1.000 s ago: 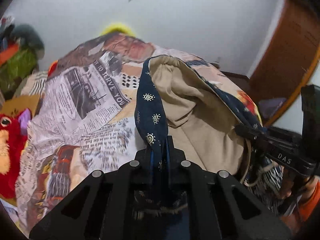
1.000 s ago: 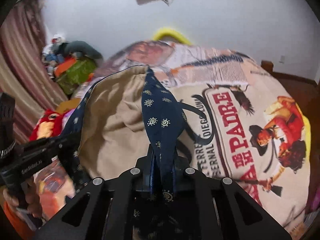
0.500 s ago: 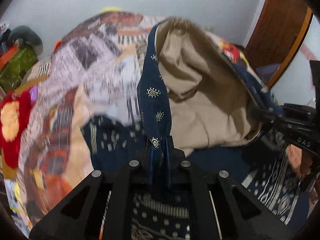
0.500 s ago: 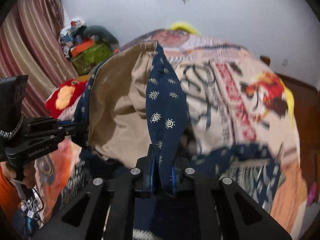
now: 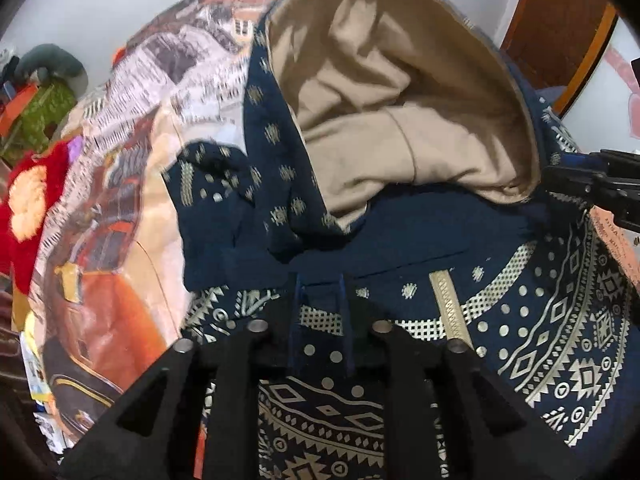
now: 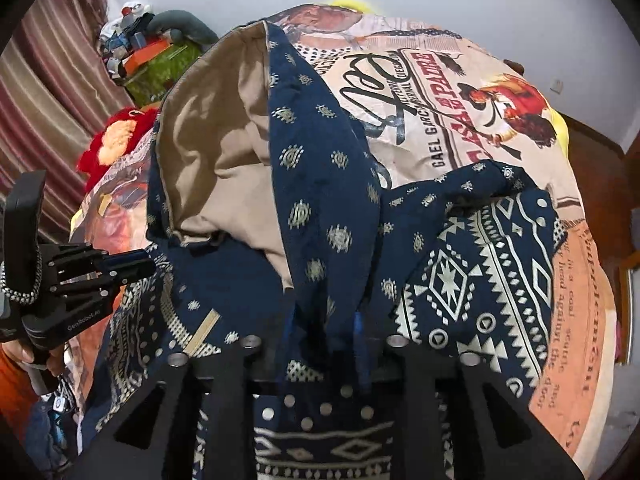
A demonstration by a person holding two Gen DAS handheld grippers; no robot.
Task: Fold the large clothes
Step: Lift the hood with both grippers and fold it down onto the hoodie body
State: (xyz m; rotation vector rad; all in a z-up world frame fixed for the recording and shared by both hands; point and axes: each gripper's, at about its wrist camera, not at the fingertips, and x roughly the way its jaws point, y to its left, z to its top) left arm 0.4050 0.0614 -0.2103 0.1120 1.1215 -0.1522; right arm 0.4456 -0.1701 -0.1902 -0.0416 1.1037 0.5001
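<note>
A large navy garment (image 5: 420, 232) with pale printed patterns and a beige lining (image 5: 400, 140) lies doubled over on the bed. My left gripper (image 5: 320, 292) hangs low over the patterned lower part. Its jaws are opening, and the navy edge strip (image 5: 280, 200) lies just beyond the fingertips, out of their hold. My right gripper (image 6: 328, 328) is opening too, and the navy strip (image 6: 320, 200) still runs loosely down between its fingers. Each gripper shows in the other's view: the right gripper (image 5: 592, 188), and the left gripper (image 6: 120, 268) at the beige fold's corner.
A bedspread (image 6: 460, 100) printed with newspaper and posters covers the bed. A red plush toy (image 5: 28, 200) and a green bag (image 6: 160, 68) with clutter sit at the left by a striped curtain (image 6: 48, 80). A wooden door (image 5: 560, 20) stands at the right.
Both grippers carried the garment's edge toward me and down, folding it over the patterned lower part. Their jaws, shut on the edge before, have parted; the left one's strip has slipped free.
</note>
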